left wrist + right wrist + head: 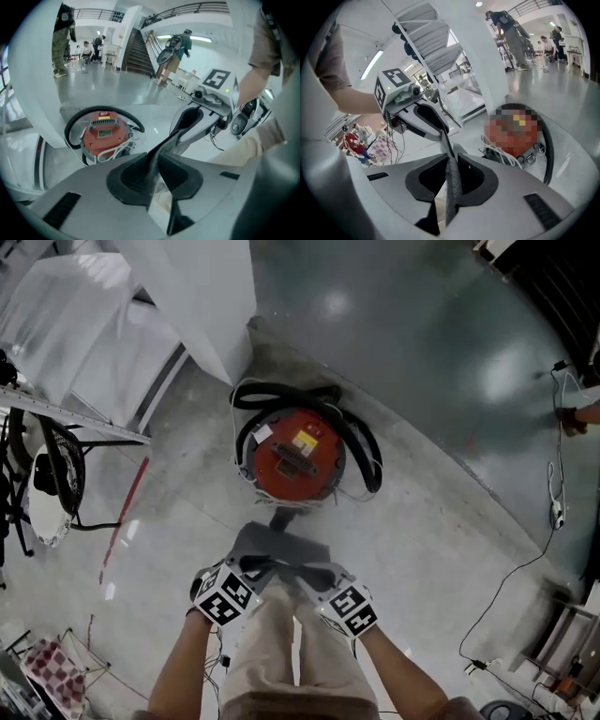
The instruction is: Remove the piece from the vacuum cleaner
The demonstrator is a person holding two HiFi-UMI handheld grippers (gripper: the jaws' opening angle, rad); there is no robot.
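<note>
Fingers (126,180) of the left gripper (155,161) stand almost together, pinching a thin dark grey piece (164,140) edge-on between their black pads. The right gripper (451,171) has its own fingers (480,180) closed just as narrowly on the other end of that piece. The piece has a woven look and is stretched short between the two grippers. It sits at the lower centre of the head view, off the vacuum cleaner and just below it in the frame.

A pale, glossy floor (422,521) fills most of the head view, with a darker grey-green stretch at the upper right. A white staircase (202,296) takes up the upper left.

The vacuum cleaner (291,474) stands on the floor at the centre of the frame, a round drum with a red top. Its lid is on, so its contents are hidden. A black hose (367,451) coils around the drum, and a white cord (117,147) is looped at its side. A thin black cable (553,474) trails along the floor at the right edge.

Each gripper carries a cube (225,594) with black-and-white square markers. A small yellow label (307,439) sits on the red top, and its print is too small to read.
</note>
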